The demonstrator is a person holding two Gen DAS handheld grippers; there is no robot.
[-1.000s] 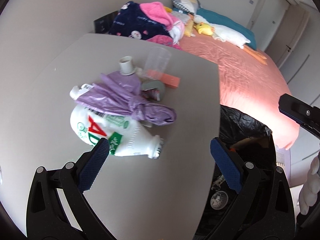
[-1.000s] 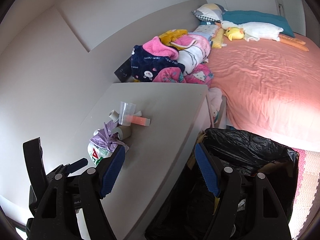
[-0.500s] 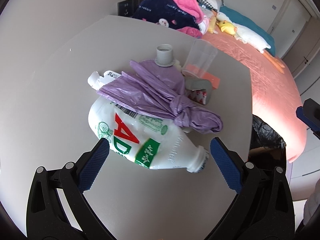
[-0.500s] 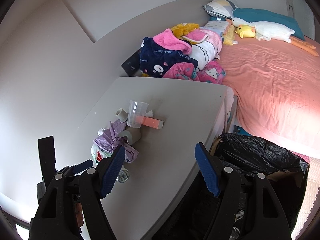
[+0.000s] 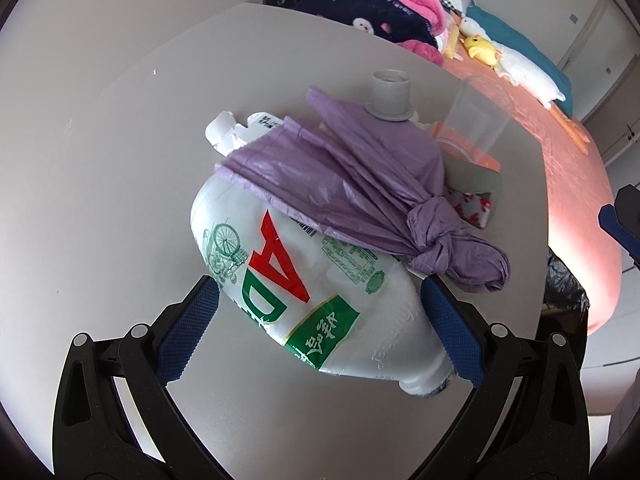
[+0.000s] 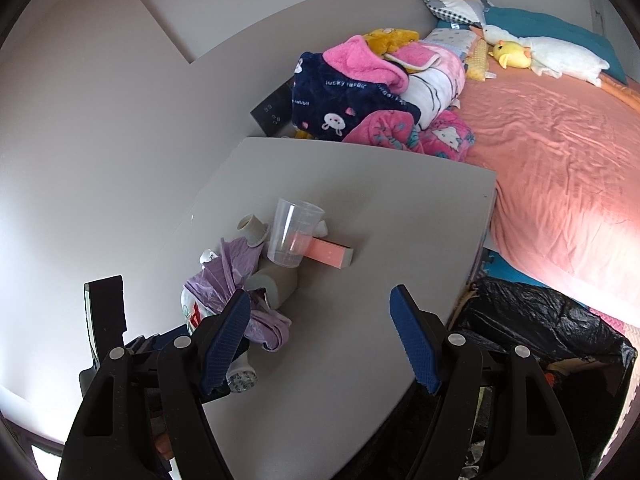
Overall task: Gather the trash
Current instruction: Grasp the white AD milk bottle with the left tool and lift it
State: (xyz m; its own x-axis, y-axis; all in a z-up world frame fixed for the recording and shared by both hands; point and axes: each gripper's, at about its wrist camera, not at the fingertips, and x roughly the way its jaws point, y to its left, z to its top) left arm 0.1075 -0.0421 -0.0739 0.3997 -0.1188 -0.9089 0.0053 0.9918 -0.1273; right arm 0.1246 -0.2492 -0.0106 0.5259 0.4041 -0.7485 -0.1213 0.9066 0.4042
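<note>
1. Between our 2 left pads, the left gripper [image 5: 316, 320] straddles the white plastic bottle [image 5: 304, 292], which lies on its side on the grey table [image 5: 120, 160]; the jaws stand apart, and we cannot tell whether either pad touches the bottle yet.
2. Across the bottle's upper side we see a knotted purple plastic bag [image 5: 352, 184] draped over it, the knot toward the table's right edge.
3. Beyond the bag we find a small grey cap-like piece [image 5: 390, 96] standing upright, a clear plastic cup [image 5: 476, 120] beside it, and a pink box [image 6: 330, 254] lying flat behind the cup.
4. Just right of the bag lies a grey cylinder [image 6: 276, 282] on its side, touching the bag.
5. Our right gripper [image 6: 316, 338] hovers above the near part of the table with its jaws wide apart and nothing between them; its left pad sits in front of the bag and bottle in that view.
6. Off the table's right edge we see a bin lined with a black trash bag [image 6: 552, 320], its mouth open.
7. Farther out lies a bed with a salmon sheet [image 6: 560, 152], a heap of pink and navy blankets [image 6: 360, 92] at its near corner, and soft toys [image 6: 536, 54] by the pillows.
</note>
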